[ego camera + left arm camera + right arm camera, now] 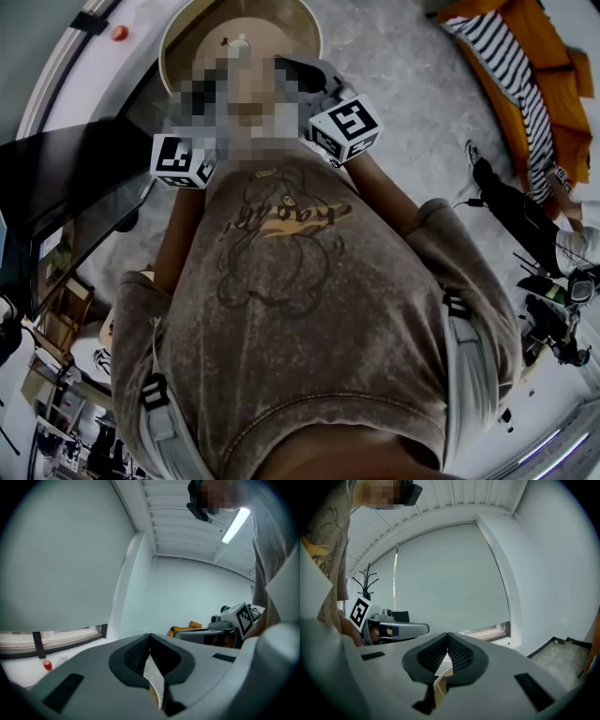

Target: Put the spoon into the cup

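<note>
Spoon: no view shows it, so its place relative to either set of fingers cannot be told. Same for the cup.

Left gripper (150,639): fingers clenched, ribbed pads meeting at the tips, nothing gripped. A narrow gap below the tips shows a pale and tan surface; what it is cannot be told.
Right gripper (447,638): fingers likewise closed tip to tip and empty. A tan curved edge shows in the gap beneath them.

Surroundings:
- Both grippers sit side by side, close before the person's chest. The left marker cube (183,159) and right marker cube (347,127) are near each other above the brown printed T-shirt (300,309).
- Ahead of the left fingers is a white wall corner with a pale roller blind (61,559).
- The blind's sill runs low to the left of those fingers, and a small red object (47,665) is beside it.
- A ceiling light strip (236,524) is high and to their right.
- Ahead of the right fingers is a second large blind (450,583). A coat stand (365,585) is far off to their left.

Edges and room:
- A round tan tabletop (300,19) lies beyond the fingers in the head view.
- A dark screen (75,187) stands off on the left gripper's side.
- An orange seat (553,56) with a striped cloth (511,75) is well apart on the right gripper's side, with grey floor between.
- Open air lies ahead of both finger pairs as far as the walls.
</note>
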Tool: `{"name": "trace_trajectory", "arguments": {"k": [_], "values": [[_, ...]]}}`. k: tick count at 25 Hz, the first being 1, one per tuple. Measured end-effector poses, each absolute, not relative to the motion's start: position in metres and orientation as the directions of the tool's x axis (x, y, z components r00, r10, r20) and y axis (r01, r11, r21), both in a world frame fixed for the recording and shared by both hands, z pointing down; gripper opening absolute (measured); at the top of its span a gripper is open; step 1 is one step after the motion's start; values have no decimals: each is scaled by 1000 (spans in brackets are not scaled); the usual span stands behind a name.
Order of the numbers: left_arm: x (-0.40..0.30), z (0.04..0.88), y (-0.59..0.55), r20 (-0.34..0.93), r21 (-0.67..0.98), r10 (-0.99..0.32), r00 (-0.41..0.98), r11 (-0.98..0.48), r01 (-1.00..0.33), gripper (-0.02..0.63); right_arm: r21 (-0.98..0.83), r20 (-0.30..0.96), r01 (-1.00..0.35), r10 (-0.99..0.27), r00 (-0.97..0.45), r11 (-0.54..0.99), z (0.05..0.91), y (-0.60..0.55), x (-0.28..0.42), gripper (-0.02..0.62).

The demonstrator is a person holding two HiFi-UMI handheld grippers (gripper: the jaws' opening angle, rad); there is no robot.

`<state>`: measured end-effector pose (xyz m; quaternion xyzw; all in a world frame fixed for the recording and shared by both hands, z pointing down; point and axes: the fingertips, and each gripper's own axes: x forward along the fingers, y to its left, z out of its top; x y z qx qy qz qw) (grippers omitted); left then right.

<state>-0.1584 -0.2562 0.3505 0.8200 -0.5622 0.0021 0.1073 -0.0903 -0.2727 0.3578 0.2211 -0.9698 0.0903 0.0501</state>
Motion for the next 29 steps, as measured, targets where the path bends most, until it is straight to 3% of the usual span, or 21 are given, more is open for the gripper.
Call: {"name": "trace_trajectory", "arguments": {"k": [21, 29], "values": [[-158, 364, -253, 161, 205, -916, 367, -333, -920, 18, -132, 165, -401, -379, -910, 906, 361, -266, -94, 18], [-149, 364, -253, 181, 125, -907, 379, -361, -924, 18, -139, 170, -398, -374, -912, 907, 363, -264, -88, 18]]}}
